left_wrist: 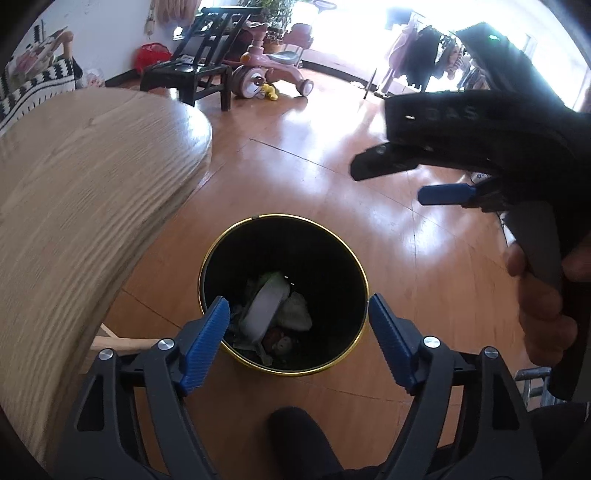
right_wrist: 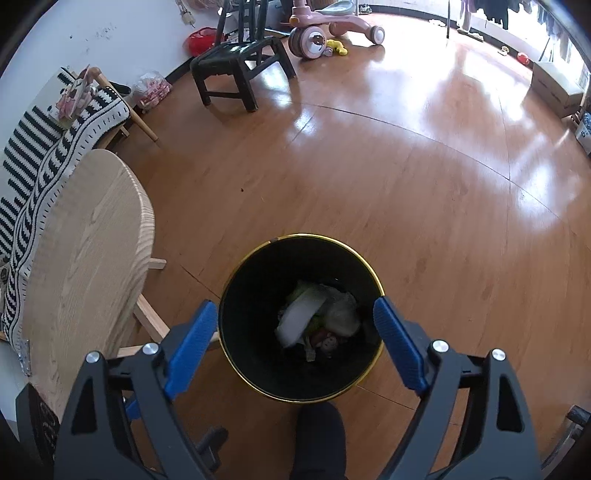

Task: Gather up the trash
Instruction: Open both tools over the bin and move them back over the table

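A black waste bin with a gold rim (left_wrist: 295,247) stands on the wood floor, directly below both grippers. Inside it lie a white flat piece (left_wrist: 266,306), a crumpled tissue (left_wrist: 297,310) and other scraps. My left gripper (left_wrist: 297,314) hangs over the bin's near rim, open, with nothing between its blue pads. In the right wrist view the same bin (right_wrist: 303,266) holds the white piece (right_wrist: 299,317), and my right gripper (right_wrist: 293,314) is open and empty above it. The right gripper (left_wrist: 388,182) also shows at the right of the left wrist view, held by a hand (left_wrist: 543,295).
A light wooden table (left_wrist: 74,184) (right_wrist: 81,240) curves close on the left of the bin. A dark shoe (right_wrist: 321,435) stands just before the bin. Farther off are a black chair (right_wrist: 240,62), a pink ride-on toy (right_wrist: 325,26) and a striped blanket (right_wrist: 37,155).
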The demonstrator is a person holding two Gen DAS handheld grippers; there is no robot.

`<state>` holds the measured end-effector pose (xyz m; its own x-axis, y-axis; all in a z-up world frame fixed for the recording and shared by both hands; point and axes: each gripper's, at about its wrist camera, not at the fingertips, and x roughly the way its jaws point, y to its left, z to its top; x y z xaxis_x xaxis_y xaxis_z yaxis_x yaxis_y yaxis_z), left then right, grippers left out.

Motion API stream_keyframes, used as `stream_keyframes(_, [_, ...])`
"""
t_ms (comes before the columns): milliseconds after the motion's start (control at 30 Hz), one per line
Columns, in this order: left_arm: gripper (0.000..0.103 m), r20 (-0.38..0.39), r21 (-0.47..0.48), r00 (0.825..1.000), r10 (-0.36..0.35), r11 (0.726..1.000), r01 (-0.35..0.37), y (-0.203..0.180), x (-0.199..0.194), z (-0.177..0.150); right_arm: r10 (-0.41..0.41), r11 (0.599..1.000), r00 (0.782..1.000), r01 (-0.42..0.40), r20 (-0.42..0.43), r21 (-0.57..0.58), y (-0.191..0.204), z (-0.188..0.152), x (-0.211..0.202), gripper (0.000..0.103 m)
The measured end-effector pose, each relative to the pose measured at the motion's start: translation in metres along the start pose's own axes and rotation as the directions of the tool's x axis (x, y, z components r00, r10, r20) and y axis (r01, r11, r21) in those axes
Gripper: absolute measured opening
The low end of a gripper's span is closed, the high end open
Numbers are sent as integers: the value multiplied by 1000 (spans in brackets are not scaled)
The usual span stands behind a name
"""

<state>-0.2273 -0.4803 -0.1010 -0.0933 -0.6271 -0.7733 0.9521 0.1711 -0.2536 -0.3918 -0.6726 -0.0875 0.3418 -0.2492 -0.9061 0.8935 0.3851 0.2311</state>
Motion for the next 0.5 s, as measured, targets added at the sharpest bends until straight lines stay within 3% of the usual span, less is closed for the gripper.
stream_keyframes(133, [85, 44, 6, 999, 26, 1000, -27, 2, -32, 1, 25, 999, 999, -23, 36, -42, 20, -2, -12, 84])
stream_keyframes(267, [91, 84, -10, 991, 104, 995, -104, 20, -72, 1, 85, 992, 992, -76, 91, -98, 52, -5, -35, 87])
stream_keyframes(400, [93, 116, -72, 967, 225, 973, -218, 59, -128, -12, 146, 974, 980, -119, 133, -191, 102, -15, -54, 89])
stream_keyframes(500, [94, 111, -159, 943, 314, 942, -295, 99, -168, -27, 188, 943, 973, -140, 135, -303, 154, -31, -62, 90])
